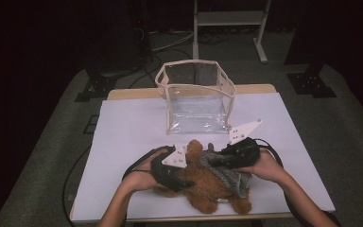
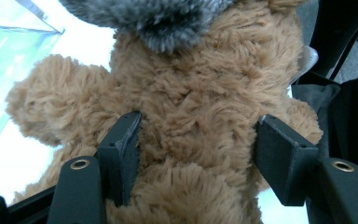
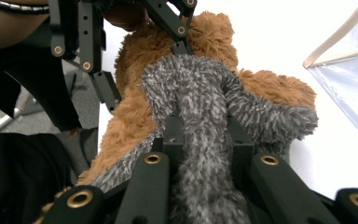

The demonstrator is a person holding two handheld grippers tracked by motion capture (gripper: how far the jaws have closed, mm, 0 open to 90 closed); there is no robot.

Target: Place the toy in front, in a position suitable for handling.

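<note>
A brown teddy bear (image 1: 212, 189) lies near the front edge of the white table (image 1: 123, 142), with a grey fuzzy garment (image 1: 234, 178) draped over its right side. My left gripper (image 1: 183, 182) comes in from the left, and its jaws stand either side of the bear's body (image 2: 200, 93), with both pads sunk into the fur. My right gripper (image 1: 211, 161) reaches in from the right. In the right gripper view it (image 3: 207, 126) is shut on a fold of the grey garment (image 3: 205, 88), over the bear (image 3: 130, 116).
An open clear plastic bag with beige trim (image 1: 196, 94) stands upright behind the bear, at the middle of the table's far side. A metal stand (image 1: 229, 19) and black floor bases (image 1: 312, 85) lie beyond the table. Cables trail from both grippers.
</note>
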